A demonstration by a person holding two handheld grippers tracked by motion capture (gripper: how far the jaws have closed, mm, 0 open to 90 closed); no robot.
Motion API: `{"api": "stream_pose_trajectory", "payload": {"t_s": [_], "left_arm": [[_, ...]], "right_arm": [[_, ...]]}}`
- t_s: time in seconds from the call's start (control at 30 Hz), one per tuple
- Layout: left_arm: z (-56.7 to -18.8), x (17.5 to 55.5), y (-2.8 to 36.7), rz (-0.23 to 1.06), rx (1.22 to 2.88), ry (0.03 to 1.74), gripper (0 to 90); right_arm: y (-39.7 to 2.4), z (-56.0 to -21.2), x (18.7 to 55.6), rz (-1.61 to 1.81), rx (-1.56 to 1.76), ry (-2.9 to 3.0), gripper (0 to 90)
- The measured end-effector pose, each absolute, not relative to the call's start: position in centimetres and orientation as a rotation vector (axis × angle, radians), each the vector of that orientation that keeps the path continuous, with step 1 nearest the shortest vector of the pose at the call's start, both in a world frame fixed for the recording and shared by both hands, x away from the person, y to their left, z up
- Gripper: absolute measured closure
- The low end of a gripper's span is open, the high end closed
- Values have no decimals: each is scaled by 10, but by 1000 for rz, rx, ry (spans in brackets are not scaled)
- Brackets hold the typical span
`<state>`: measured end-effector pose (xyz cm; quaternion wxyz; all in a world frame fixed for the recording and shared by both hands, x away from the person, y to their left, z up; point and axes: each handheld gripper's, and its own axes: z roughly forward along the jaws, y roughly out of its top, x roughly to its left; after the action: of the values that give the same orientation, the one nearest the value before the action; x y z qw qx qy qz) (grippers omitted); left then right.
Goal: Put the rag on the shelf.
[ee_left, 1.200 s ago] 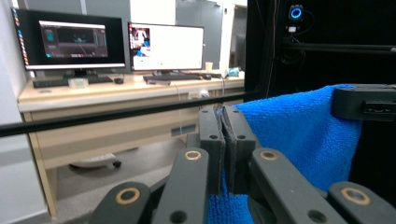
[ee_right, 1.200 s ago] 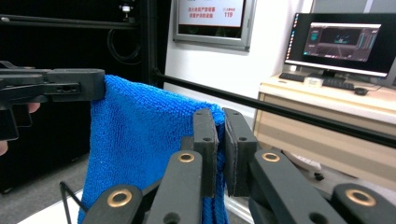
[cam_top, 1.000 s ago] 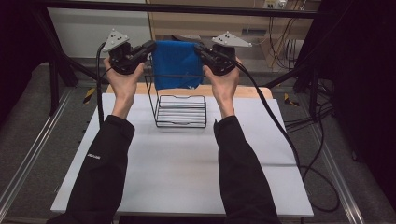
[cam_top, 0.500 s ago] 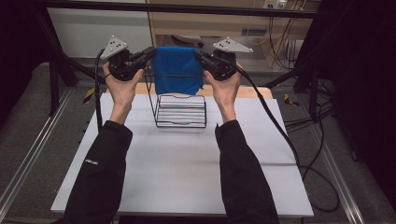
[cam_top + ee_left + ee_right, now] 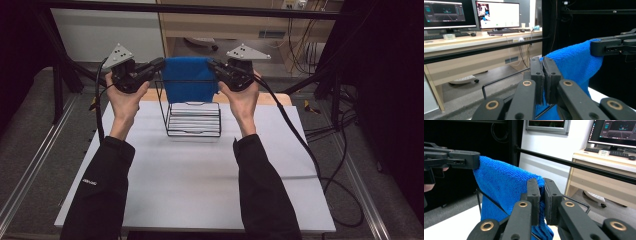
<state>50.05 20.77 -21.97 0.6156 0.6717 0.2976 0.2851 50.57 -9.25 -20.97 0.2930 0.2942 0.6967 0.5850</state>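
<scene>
A blue towel (image 5: pixel 189 80) hangs stretched between my two grippers above a black wire rack (image 5: pixel 194 119) at the far middle of the white table. My left gripper (image 5: pixel 161 63) is shut on the towel's left top corner and my right gripper (image 5: pixel 210 63) on its right top corner. In the left gripper view my left gripper (image 5: pixel 543 75) pinches the blue towel (image 5: pixel 574 62), with the other gripper (image 5: pixel 599 47) clamped on its far corner. In the right gripper view my right gripper (image 5: pixel 542 195) pinches the blue towel (image 5: pixel 504 185), and the other gripper (image 5: pixel 466 159) holds its far corner.
The white table (image 5: pixel 195 190) spreads in front of the rack, with a wooden board edge (image 5: pixel 280 99) behind it. A black frame bar (image 5: pixel 200 9) crosses overhead. Cables (image 5: pixel 330 165) trail off the right side. A desk with monitors (image 5: pixel 496 15) stands beyond.
Both hands have risen slightly with the towel still stretched between them, above the rack's top wire.
</scene>
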Motion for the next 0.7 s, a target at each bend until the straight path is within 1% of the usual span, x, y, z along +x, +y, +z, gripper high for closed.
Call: {"api": "stream_pose_trajectory", "payload": {"t_s": [0.27, 0.4, 0.7], "left_arm": [[-223, 493, 209, 631, 1584, 662, 868], [-225, 488, 210, 610, 1601, 658, 866], [-227, 480, 203, 614, 1692, 672, 858]], "right_arm": [[-94, -209, 497, 1530, 765, 1894, 837], [-97, -214, 494, 1538, 782, 1921, 836], [-99, -226, 492, 1513, 804, 1971, 836]]}}
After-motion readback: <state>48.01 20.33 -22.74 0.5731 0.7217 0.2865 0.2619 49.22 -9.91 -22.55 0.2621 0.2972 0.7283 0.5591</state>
